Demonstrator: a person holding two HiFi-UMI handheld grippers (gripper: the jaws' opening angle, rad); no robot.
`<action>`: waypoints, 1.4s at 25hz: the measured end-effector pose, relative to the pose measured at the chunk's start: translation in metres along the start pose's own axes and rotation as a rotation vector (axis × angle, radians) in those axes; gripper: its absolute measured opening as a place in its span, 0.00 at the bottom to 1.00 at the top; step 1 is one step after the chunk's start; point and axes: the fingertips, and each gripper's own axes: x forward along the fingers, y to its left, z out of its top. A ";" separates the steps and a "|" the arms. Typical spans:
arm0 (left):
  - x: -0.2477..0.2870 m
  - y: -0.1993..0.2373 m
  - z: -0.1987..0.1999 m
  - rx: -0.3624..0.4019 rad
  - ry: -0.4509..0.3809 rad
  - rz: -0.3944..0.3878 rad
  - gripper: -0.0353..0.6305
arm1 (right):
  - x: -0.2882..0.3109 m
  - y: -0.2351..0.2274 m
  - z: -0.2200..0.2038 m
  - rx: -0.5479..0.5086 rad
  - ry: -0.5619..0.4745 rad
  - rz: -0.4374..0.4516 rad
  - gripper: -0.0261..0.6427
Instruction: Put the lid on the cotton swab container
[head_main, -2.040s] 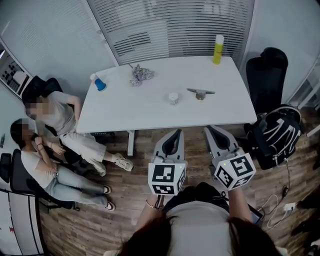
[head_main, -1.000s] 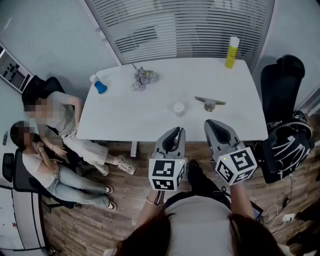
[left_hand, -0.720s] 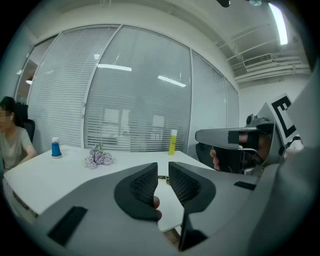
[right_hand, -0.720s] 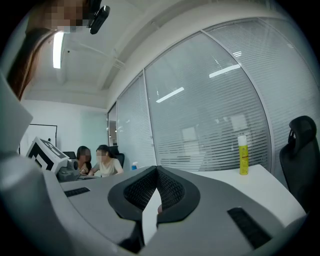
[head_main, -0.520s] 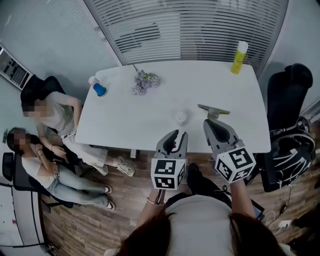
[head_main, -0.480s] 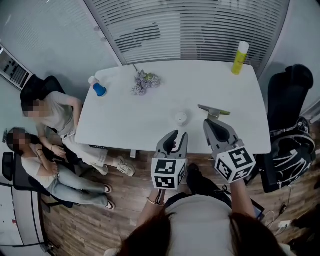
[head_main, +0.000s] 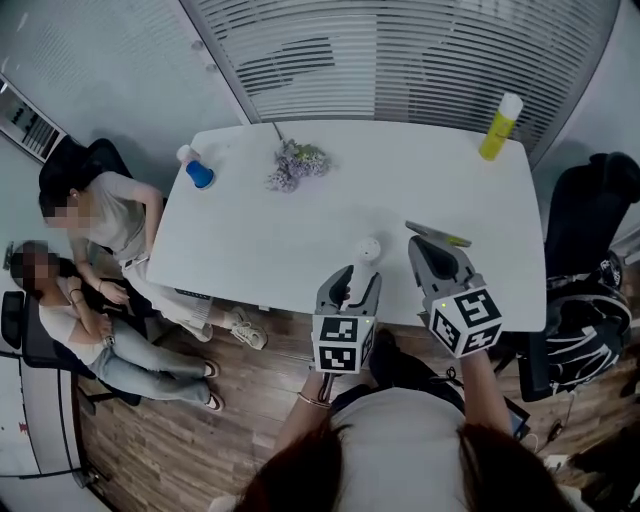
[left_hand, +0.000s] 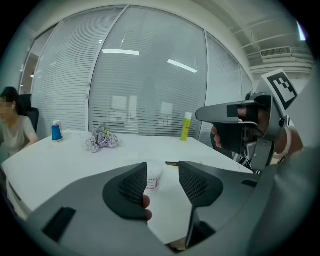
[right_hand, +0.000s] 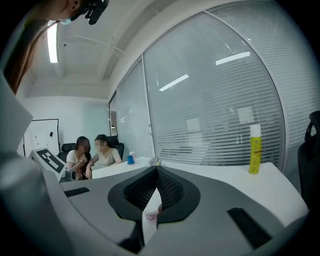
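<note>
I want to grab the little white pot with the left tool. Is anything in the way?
Nothing visible is. The left tool, its jaws opening and empty, points straight at the cotton swab container, with only bare white table around it.

White table (head_main: 420, 180) stood on a wood floor (head_main: 180, 440) before a glass wall with blinds (head_main: 420, 60); black chair (head_main: 590, 215) at right.
</note>
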 end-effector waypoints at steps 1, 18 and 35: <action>0.004 0.002 -0.002 0.004 0.004 0.006 0.38 | 0.005 -0.003 -0.002 -0.006 0.006 0.001 0.08; 0.065 0.033 -0.045 -0.030 0.138 0.027 0.47 | 0.094 -0.033 -0.048 -0.067 0.175 0.041 0.08; 0.100 0.037 -0.082 0.046 0.222 0.071 0.49 | 0.150 -0.062 -0.111 -0.082 0.377 0.097 0.08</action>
